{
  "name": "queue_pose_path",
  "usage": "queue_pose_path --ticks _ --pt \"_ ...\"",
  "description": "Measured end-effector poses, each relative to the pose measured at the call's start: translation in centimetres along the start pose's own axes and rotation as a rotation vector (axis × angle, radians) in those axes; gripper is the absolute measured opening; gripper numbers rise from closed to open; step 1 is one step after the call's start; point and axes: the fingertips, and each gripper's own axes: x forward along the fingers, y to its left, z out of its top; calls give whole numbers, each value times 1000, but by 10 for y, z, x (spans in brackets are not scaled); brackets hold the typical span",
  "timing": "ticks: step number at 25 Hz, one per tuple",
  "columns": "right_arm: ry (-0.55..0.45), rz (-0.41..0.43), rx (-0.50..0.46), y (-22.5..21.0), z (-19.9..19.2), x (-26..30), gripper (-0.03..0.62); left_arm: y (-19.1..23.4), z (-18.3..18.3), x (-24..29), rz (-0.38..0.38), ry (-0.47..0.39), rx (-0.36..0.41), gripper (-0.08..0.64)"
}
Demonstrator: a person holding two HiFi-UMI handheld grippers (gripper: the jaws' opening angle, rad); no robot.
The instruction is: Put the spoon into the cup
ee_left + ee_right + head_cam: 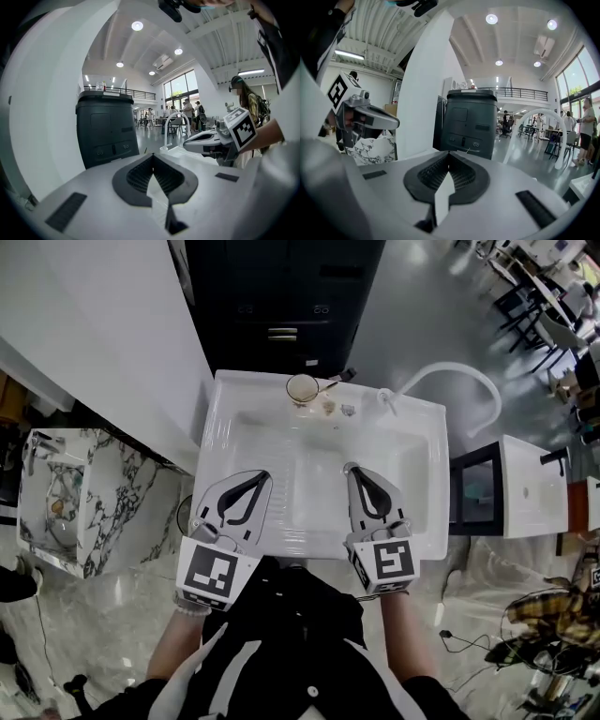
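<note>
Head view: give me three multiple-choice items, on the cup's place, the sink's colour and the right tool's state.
1. The cup stands: A on the far rim of the sink; B down in the sink; C held in the right tool.
2. The sink is: A black; B white; C red.
3. The right tool is: A shut, empty; B shut on the cup; C wide open.
A: it sits on the far rim. B: its walls are white. A: its jaws meet with nothing between.
</note>
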Motion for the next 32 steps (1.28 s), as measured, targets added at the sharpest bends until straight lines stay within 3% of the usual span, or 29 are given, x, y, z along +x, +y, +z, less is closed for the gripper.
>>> queue_pose_path --ticks 22,32 --pt "-16 -98 95 -11 1 -26 2 -7 2 7 -27 -16 32 0" --pt "-31 -74 93 -3 5 -20 2 -5 -2 3 -16 -9 26 0"
